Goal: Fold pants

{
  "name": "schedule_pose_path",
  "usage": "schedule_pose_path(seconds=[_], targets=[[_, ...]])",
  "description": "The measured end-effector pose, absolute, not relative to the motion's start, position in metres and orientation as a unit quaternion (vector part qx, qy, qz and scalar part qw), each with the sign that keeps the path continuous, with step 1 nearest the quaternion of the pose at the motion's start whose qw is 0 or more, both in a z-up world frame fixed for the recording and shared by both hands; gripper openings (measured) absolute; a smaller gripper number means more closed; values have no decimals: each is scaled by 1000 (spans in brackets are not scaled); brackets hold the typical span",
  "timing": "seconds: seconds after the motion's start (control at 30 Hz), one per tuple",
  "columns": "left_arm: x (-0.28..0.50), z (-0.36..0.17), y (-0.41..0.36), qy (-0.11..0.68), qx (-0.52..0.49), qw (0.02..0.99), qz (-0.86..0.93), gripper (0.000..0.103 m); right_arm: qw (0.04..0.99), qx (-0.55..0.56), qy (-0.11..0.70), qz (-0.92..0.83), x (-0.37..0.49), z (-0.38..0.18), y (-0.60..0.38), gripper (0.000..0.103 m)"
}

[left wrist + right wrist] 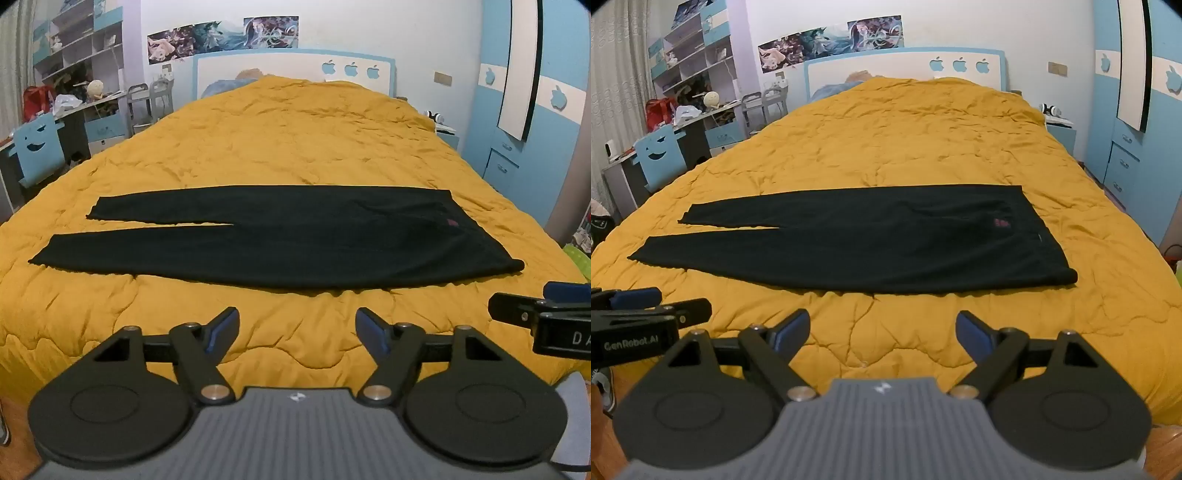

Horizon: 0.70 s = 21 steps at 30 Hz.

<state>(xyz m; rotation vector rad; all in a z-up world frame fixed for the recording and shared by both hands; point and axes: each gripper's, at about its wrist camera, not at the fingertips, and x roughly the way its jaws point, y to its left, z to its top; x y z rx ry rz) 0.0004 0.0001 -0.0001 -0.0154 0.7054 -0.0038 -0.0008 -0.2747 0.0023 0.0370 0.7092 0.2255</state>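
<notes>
Two grippers: both hang over the near edge of the bed, apart from the pants.
Bed (295, 147): big, with a crinkly yellow blanket; it lies under and ahead of both grippers, and its near corners are cut off by the picture edges.
Pants (258, 243): black, spread flat across the blanket just ahead of both grippers, legs to the left, waist to the right, with a thin gap between the legs.
Hard to see: the pants are so dark that seams and pockets do not show; a tiny red mark (1001, 223) near the waist is too small to read.
Left gripper (297, 325): jaws wide apart, nothing between them, only blanket below.
Right gripper (882, 326): jaws wide apart and empty too; in the left wrist view only its tip pokes in at the right edge.
Desk (701, 118): far off to the left, piled with stuff too blurry to name.
Blue chair (659, 155): left of the bed, partly hidden by the blanket.
Posters (831, 40): on the far wall above the headboard.
In the way: nothing lies between the grippers and the pants.
</notes>
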Motion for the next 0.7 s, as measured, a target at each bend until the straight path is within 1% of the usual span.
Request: schedule_pose_path(seconds=[0.2, 0.23, 0.7], targets=[[-3, 2, 11, 344, -28, 939, -10, 81, 933, 15, 344, 107, -1, 2, -274, 82], [-1, -1, 5, 348, -14, 937, -7, 81, 933, 15, 344, 108, -1, 2, -274, 82], [1, -2, 12, 344, -27, 939, -8, 80, 933, 15, 344, 107, -2, 3, -275, 82]])
